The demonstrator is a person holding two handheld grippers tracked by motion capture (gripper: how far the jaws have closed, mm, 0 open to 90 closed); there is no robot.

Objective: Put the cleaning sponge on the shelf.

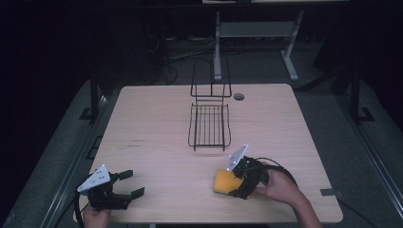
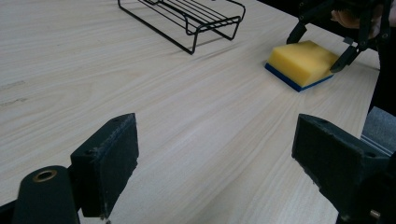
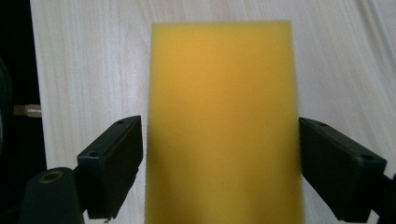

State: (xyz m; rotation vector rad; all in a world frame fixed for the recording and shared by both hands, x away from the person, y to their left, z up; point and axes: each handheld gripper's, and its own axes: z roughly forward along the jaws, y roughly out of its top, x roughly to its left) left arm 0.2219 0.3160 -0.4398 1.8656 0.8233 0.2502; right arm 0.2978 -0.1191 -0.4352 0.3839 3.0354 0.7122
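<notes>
Here the sponge (image 3: pixel 223 121) is seen flat on the table (image 1: pixel 157 156), straddled by the spread right tool (image 1: pixel 237 178), long axis running straight ahead between its jaws; left tool (image 1: pixel 124 185), also spread, is kept well apart.

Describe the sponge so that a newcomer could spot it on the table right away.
Start at the black wire rack in the middle of the wooden table, then come toward the person's right hand. There the sponge lies flat between the open right tongs: a yellow block with a thin blue underside, the table's one brightly coloured thing.
</notes>
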